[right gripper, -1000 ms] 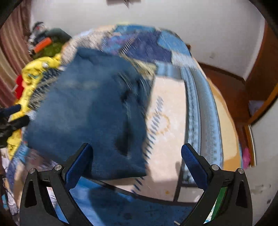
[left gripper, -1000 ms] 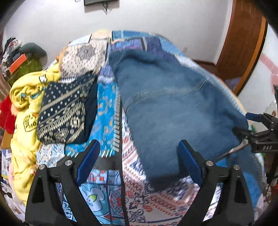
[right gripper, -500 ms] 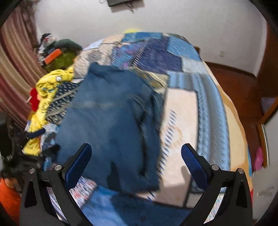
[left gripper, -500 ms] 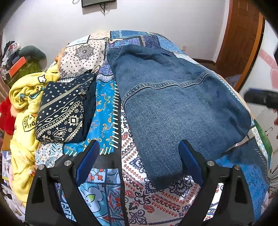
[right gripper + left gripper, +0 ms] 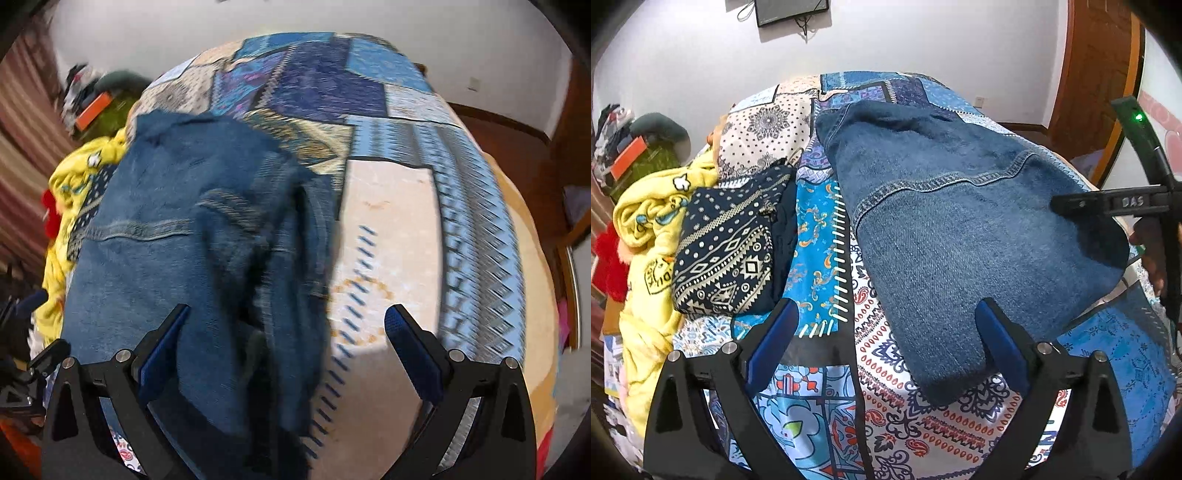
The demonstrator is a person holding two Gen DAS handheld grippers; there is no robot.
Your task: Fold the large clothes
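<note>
A folded blue denim garment [image 5: 960,229] lies flat on the patchwork bedspread [image 5: 820,240]. My left gripper [image 5: 886,343] hovers over the garment's near end. Its jaws are opening, and the pads press on nothing; the denim's near corner lies below, by the right finger [image 5: 1001,350]. In the right wrist view the denim [image 5: 155,258] lies rumpled along its right side. My right gripper [image 5: 286,339] stands wide open above that side, holding nothing. One of its black fingers [image 5: 1108,203] reaches over the denim's right edge in the left wrist view.
A folded navy patterned garment [image 5: 727,251] lies left of the denim, beside a crumpled yellow one [image 5: 646,229]. A heap of things [image 5: 639,147] sits at the far left. A wooden door [image 5: 1097,74] stands at the right. The bedspread's pale half [image 5: 388,240] is bare.
The denim, blurred a second ago, now lies still and flat. The right gripper has swung in over the denim's right edge. The left gripper has hardly moved, and its jaws stand slightly wider.
</note>
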